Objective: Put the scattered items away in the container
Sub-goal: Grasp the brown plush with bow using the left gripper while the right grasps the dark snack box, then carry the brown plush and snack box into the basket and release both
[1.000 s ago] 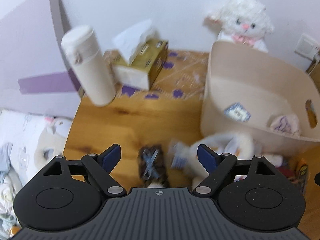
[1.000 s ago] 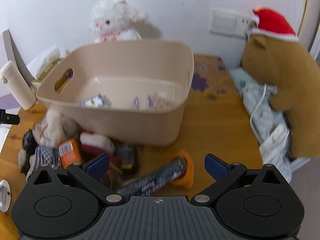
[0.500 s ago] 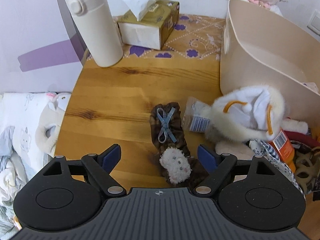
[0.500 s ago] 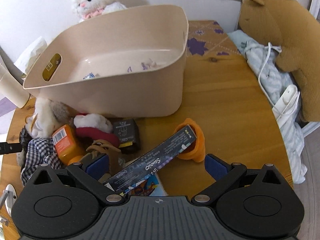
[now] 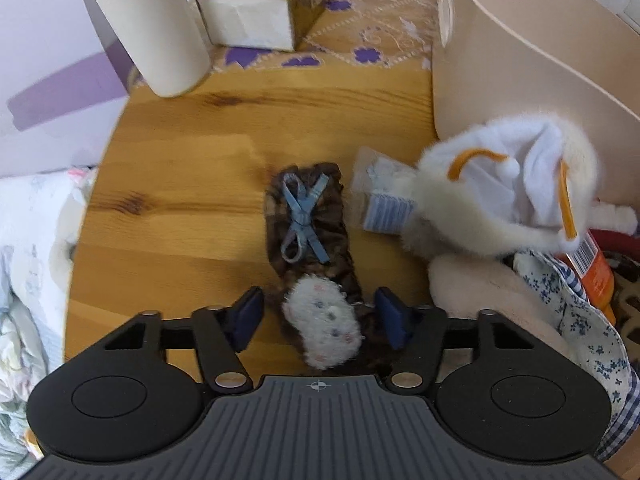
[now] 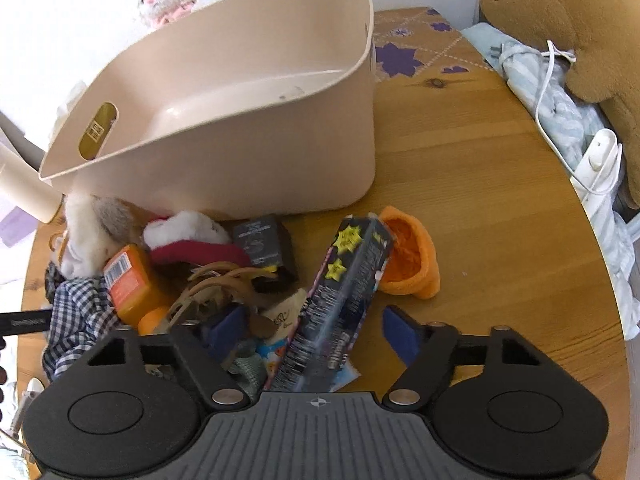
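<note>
Straddling the dark fabric piece with blue ribbon [image 5: 308,232], the left gripper [image 5: 320,314] has its jaws apart, one on each side of the white fluffy patch [image 5: 324,330], not pressing it. The right gripper [image 6: 316,330] is also spread wide around the dark long box [image 6: 340,300], which lies beside the orange cup [image 6: 408,256], near the beige container [image 6: 248,120]

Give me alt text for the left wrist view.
The open left gripper straddles a brown pouch with a blue bow, lying on a wooden table. A beige tub stands to the right, a white bottle behind.
</note>
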Tool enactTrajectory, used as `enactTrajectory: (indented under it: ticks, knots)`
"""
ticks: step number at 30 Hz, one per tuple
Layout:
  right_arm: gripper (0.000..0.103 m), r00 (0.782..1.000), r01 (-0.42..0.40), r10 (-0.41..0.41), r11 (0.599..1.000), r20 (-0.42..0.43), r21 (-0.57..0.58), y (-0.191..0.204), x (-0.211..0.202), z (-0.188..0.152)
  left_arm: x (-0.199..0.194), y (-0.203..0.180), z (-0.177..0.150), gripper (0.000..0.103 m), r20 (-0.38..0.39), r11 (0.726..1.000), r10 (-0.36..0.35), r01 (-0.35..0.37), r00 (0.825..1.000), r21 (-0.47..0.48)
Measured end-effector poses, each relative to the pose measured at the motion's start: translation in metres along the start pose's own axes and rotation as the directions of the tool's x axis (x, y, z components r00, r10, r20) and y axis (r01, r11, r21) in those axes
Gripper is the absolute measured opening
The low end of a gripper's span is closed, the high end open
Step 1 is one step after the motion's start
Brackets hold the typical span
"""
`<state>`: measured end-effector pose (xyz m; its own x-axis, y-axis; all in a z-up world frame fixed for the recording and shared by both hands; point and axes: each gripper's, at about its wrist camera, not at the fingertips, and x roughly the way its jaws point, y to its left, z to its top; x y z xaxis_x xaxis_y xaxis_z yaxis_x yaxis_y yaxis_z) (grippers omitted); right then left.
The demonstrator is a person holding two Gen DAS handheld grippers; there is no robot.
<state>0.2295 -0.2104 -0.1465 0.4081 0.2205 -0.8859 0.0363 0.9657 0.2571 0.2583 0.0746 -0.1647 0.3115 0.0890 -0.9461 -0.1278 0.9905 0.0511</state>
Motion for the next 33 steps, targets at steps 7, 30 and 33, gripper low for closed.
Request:
enactTrajectory:
  ticks: [7,30,33]
  knots:
    - [0.024,0.999,-0.037,0.037,0.999,0.018,0.017,0.0,-0.005,0.001,0.0,0.002,0.0,0.045,0.015,0.999,-0.03,0.03,0.999,-0.024]
    - [0.022,0.998,-0.056,0.057,0.998,0.036,-0.03,-0.005,-0.019,-0.022,-0.015,0.012,-0.024,0.032,0.04,0.999,-0.029,0.03,0.999,-0.024]
    - [0.022,0.996,-0.062,0.065,0.997,0.055,-0.048,-0.005,-0.03,-0.024,-0.023,0.013,-0.029,0.032,0.056,0.999,-0.039,0.04,0.998,-0.025]
